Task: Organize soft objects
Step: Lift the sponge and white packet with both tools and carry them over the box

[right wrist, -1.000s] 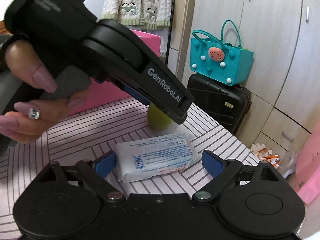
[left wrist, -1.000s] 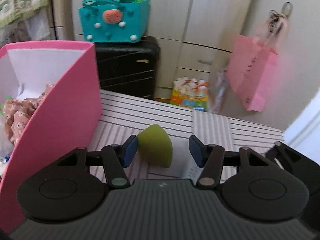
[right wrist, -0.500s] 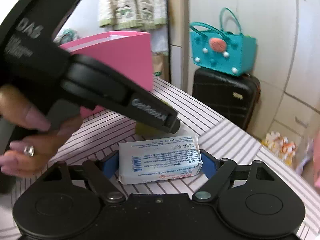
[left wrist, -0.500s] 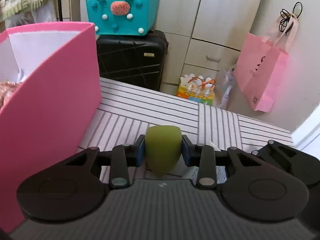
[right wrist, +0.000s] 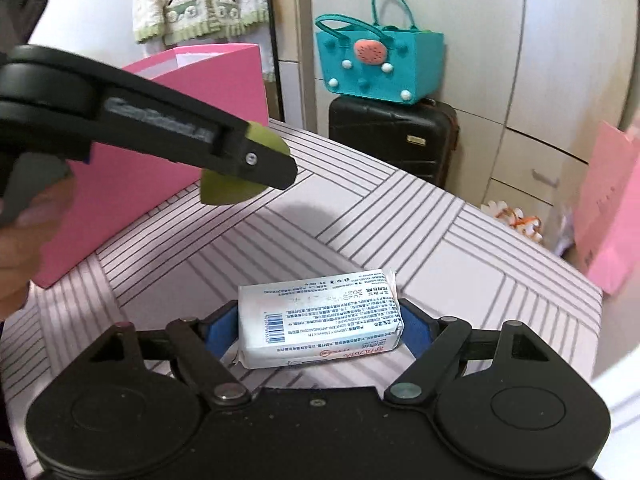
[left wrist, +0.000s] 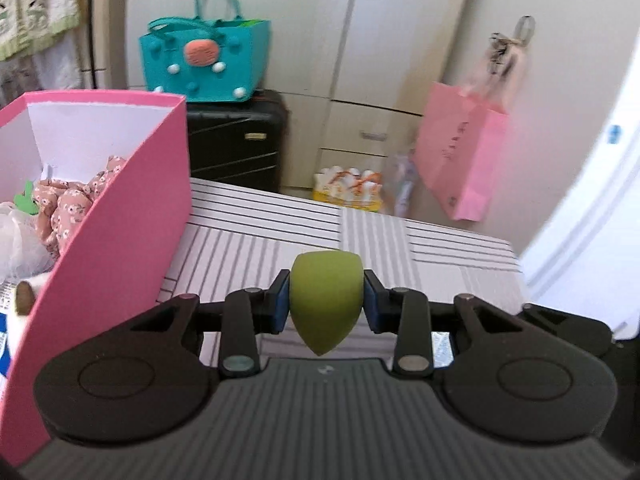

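My left gripper is shut on a green teardrop sponge and holds it above the striped table, just right of the pink box. The right wrist view shows the left gripper lifted with the sponge beside the pink box. My right gripper is shut on a white tissue pack, held a little above the table. The box holds a floral fabric item and other soft things.
A teal bag sits on a black suitcase beyond the table. A pink paper bag hangs at the right by the cupboards. The table's far edge runs behind the sponge.
My left gripper closed on the green sponge and lifted it off the table. My right gripper closed on the tissue pack and raised it slightly.
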`<state>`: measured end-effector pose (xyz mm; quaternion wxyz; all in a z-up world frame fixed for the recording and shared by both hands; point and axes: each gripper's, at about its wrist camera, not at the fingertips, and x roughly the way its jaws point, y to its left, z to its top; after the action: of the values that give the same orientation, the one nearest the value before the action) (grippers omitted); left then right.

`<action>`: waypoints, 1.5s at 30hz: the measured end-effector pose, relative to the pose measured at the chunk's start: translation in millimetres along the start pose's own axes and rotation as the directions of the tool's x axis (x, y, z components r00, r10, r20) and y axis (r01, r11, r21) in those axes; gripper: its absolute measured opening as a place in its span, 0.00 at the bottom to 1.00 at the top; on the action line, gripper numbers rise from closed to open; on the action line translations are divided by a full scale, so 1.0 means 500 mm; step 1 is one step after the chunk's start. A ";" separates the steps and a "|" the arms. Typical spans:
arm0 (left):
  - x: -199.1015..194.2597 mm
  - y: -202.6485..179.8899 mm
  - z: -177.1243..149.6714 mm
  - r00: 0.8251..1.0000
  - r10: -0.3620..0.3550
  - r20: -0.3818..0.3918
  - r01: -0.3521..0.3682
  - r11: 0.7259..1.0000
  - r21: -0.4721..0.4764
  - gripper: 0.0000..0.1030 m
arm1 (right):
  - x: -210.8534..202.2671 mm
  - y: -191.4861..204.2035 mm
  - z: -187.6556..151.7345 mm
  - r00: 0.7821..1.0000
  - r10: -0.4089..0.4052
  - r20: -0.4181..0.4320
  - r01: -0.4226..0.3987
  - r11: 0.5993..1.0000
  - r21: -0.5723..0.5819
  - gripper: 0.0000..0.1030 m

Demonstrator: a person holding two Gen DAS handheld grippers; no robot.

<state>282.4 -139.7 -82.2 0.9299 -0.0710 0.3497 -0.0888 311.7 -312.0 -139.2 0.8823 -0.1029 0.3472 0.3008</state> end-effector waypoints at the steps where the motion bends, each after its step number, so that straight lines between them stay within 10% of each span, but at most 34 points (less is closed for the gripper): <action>1: -0.011 -0.002 -0.003 1.000 -0.012 -0.001 0.012 1.000 0.011 0.34 | -0.009 0.006 -0.004 1.000 -0.007 0.003 0.007 1.000 0.004 0.83; 24: -0.240 0.091 -0.104 0.971 -0.215 -0.107 0.231 0.959 0.162 0.34 | -0.167 0.144 -0.076 0.989 0.097 -0.113 -0.072 0.975 0.210 0.83; 45: -0.434 0.297 -0.129 0.943 -0.186 -0.276 0.246 0.948 0.203 0.34 | -0.240 0.314 0.047 0.937 0.327 -0.119 -0.296 0.928 0.225 0.83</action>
<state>96.4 47.2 -20.5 0.8640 0.0133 0.4426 -0.2398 160.8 -232.9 -36.7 0.7995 0.0216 0.4552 0.3913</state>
